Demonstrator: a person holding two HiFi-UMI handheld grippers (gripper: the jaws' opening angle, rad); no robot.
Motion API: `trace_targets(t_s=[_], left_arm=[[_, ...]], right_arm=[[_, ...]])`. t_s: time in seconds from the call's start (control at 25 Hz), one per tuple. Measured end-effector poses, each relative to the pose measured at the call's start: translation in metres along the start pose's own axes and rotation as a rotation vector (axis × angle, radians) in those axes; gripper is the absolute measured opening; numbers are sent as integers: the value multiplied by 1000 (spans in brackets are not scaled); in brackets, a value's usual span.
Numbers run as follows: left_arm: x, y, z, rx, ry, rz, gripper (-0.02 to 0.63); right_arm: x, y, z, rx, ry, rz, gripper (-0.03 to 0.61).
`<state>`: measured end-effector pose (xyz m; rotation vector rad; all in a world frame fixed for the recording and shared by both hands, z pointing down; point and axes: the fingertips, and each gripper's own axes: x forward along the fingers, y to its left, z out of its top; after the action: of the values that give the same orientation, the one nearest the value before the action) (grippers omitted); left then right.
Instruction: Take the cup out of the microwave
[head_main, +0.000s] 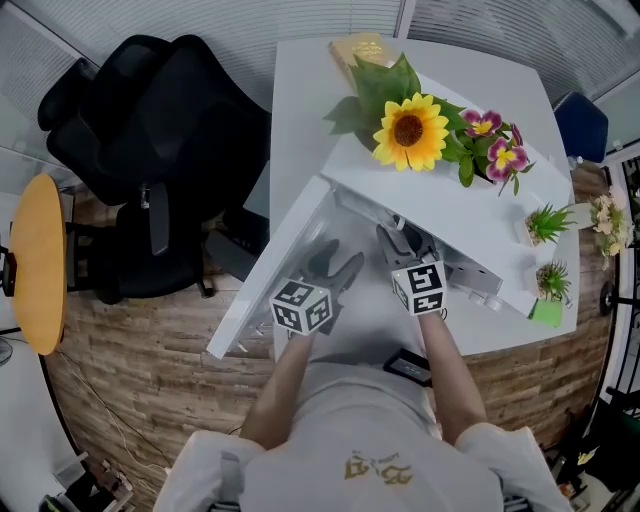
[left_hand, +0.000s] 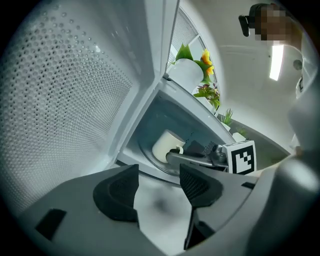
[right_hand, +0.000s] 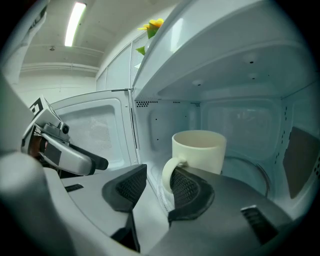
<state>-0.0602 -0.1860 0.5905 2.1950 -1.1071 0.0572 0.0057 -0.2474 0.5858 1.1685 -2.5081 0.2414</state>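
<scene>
— How is the right gripper (right_hand: 156, 186) set?

— Its dark ribbed jaws are held apart. The looped handle (right_hand: 166, 176) of the cream ceramic cup (right_hand: 200, 150) is seen between them, close against the right-hand pad. No pinch from both pads is shown.

— And the cup itself?

— It is stood upright inside the white microwave (right_hand: 240, 70), on the round glass turntable (right_hand: 260, 175), near the middle of the cavity. Its handle is turned toward the microwave's mouth.

— The other tool?

— The left gripper (left_hand: 159, 186) is held spread and empty, just outside the microwave's mouth, beside the open perforated door (left_hand: 60, 100).

— What is asked of the step in hand?

— A grip on the handle, it is judged. The jaws should be closed squarely across the loop, with the pads kept off the cup wall, so that the cup is not tipped. Once it is firmly held, it should be lifted slightly and drawn straight out through the microwave's mouth, clear of the door and of the left gripper.
</scene>
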Motion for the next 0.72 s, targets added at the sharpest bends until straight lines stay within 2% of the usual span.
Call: trace_targets(t_s=[0.28,0.48,0.72], left_arm=[[0,4,1,4,-4,15,256],[0,9,2,5,-7,29,255],[0,10,3,9,-5,34,253]], right_arm=[[6,-2,4,15,-23,6,94],[7,-5,4,-20,-27,-16,43],[8,-3,7,-49,-31,-6,38]])
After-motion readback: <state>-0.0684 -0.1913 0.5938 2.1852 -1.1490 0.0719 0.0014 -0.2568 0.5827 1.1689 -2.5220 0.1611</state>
